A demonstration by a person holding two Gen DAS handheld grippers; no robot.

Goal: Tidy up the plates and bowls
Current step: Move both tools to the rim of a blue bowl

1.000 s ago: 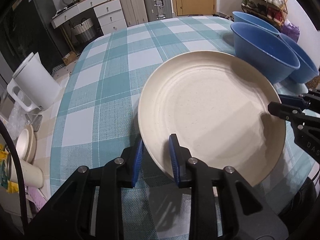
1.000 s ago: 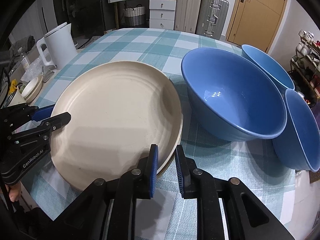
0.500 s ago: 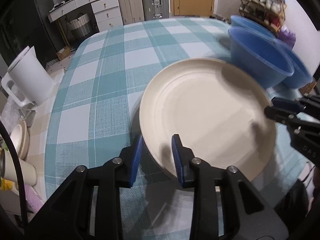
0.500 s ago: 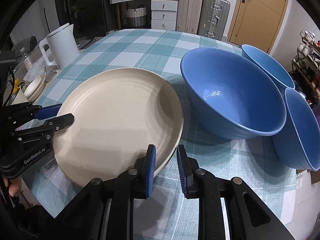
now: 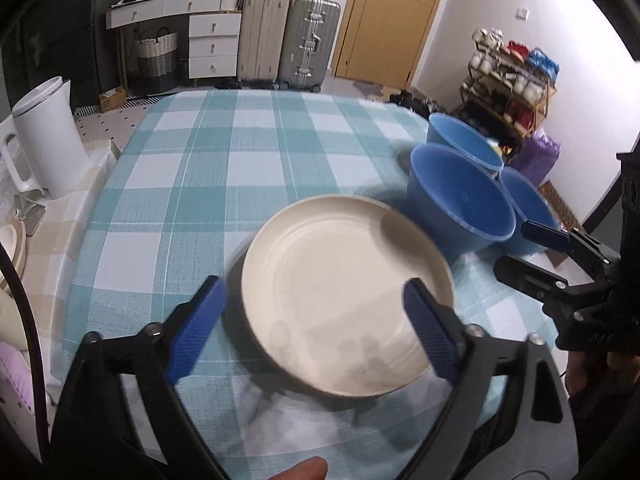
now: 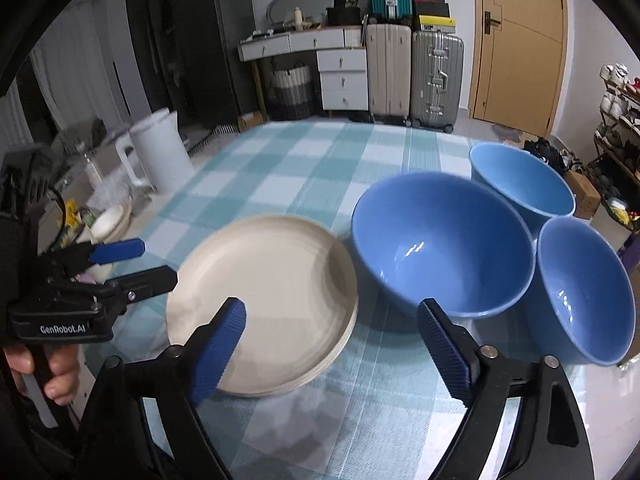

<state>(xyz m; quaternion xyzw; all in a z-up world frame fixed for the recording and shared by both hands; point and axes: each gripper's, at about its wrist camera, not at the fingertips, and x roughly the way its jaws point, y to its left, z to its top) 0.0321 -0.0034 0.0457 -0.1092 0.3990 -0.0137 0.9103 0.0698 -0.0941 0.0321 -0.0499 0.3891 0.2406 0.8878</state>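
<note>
Both claws spread wide, nothing held, above the plate stack.
Left gripper (image 5: 316,320) and right gripper (image 6: 332,344) jaws just opened, clear of the cream plates (image 6: 264,300) lying on the checked tablecloth (image 5: 224,168); three blue bowls (image 6: 440,240) just right of the plates.

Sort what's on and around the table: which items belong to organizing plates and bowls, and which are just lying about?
Job items: cream plates, stacked; three blue bowls: large, far, near.

Lying about: white kettle, suitcases, drawer unit, shoe rack.
</note>
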